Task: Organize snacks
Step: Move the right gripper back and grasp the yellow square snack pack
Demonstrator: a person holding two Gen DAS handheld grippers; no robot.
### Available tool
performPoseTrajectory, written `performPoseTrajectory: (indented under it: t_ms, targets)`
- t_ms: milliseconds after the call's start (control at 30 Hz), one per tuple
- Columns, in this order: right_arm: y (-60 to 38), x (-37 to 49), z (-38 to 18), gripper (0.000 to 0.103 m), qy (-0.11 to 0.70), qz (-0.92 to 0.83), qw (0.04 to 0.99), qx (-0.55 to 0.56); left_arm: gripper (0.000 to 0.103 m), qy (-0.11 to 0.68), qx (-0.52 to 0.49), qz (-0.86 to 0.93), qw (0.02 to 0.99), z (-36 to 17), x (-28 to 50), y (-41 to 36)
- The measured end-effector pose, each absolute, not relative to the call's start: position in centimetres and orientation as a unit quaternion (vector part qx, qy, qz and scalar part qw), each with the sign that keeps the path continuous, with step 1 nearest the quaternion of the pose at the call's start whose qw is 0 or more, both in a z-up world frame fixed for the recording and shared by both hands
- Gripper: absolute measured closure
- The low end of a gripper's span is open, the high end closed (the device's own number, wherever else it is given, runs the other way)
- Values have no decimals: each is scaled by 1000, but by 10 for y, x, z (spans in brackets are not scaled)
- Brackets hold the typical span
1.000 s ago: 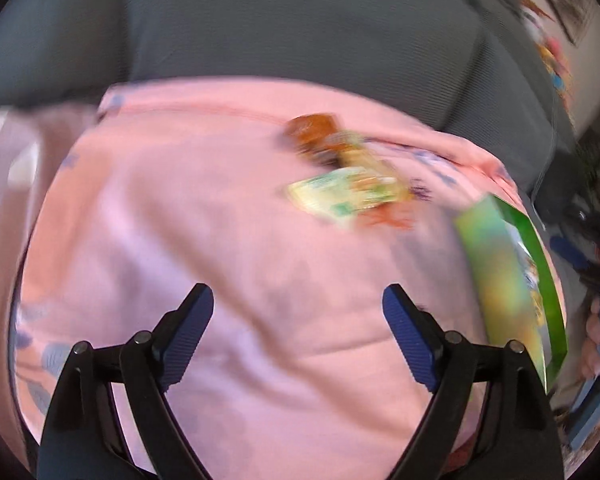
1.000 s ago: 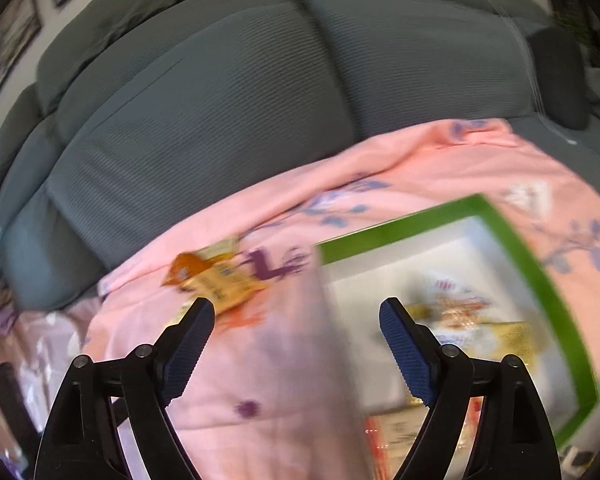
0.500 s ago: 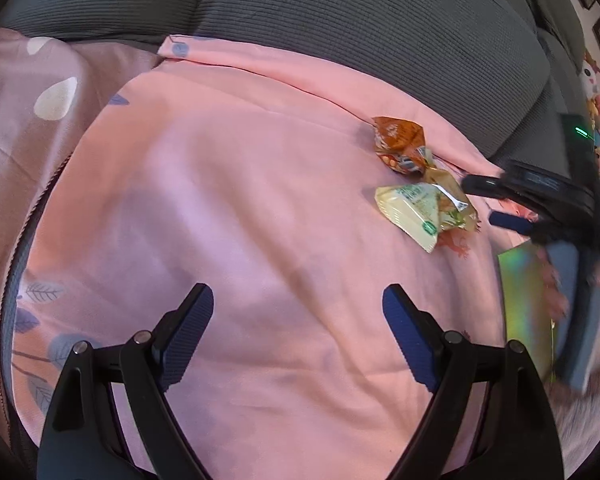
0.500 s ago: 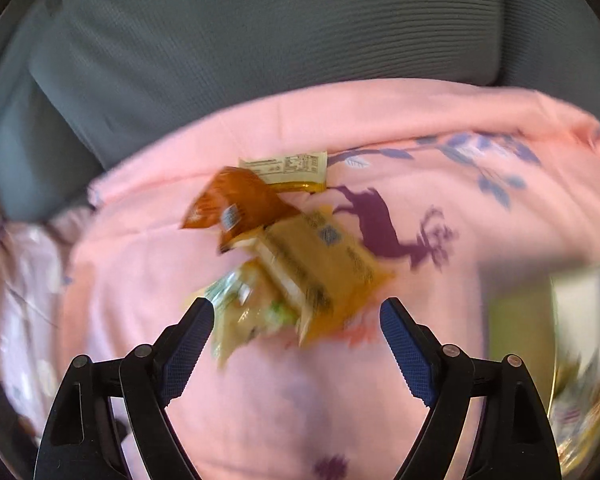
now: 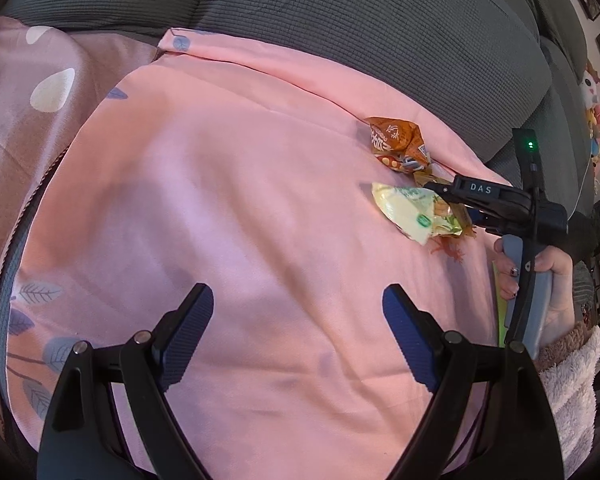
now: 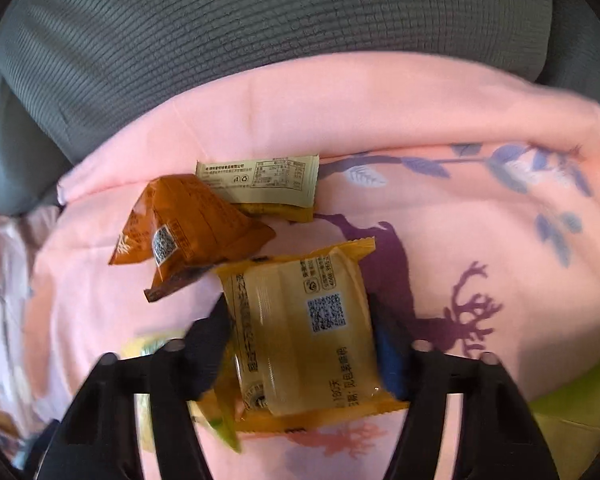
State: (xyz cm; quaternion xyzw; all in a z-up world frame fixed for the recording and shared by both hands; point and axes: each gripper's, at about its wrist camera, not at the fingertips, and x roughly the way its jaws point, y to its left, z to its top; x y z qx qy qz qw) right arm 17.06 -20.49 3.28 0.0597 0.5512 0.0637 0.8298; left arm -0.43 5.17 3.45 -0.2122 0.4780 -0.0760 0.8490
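Several snack packets lie in a heap on the pink blanket [image 5: 220,200]. My right gripper [image 6: 298,320] points down at a yellow packet [image 6: 300,280]. Its jaws are closing, and the blurred pads touch the packet's two long sides. An orange packet [image 6: 188,220] and a beige packet [image 6: 260,178] lie just beyond it, and a pale green one [image 6: 148,344] peeks out under the left finger. In the left wrist view the right gripper [image 5: 452,204] sits over the pale green packet [image 5: 408,212], near the orange packet [image 5: 396,136]. My left gripper [image 5: 298,300] hangs open over bare blanket.
The grey sofa back [image 5: 340,20] rises behind the blanket. A green box edge [image 6: 572,400] shows at the lower right. A person's hand [image 5: 556,280] in a fluffy sleeve holds the right gripper. A patterned mauve cloth [image 5: 28,100] lies to the left.
My right gripper swung from the green box to the snack heap, dropped onto the yellow packet, and its jaws narrowed around it. The left gripper shifted early, then held still, open.
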Motion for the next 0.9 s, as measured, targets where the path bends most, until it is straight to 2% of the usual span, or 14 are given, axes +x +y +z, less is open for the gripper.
performPoseTrajectory:
  t_ms: [167, 333, 433, 600, 700, 900]
  targets:
    - [-203, 143, 44, 44, 544, 54, 834, 71, 16, 476, -211, -75, 851, 35, -6, 52]
    - [-187, 98, 78, 44, 519, 34, 853, 41, 16, 476, -214, -67, 850, 35, -6, 54]
    - [-183, 68, 95, 43, 499, 64, 862, 61, 16, 476, -209, -53, 853, 35, -6, 55]
    - [-153, 33, 69, 43, 538, 112, 830, 92, 16, 475, -205, -46, 854, 35, -7, 57]
    - [-129, 27, 53, 43, 556, 98, 823, 63, 16, 476, -206, -49, 854, 35, -9, 57]
    - [-140, 21, 56, 42, 547, 95, 827, 91, 16, 478, -204, -55, 853, 35, -9, 54]
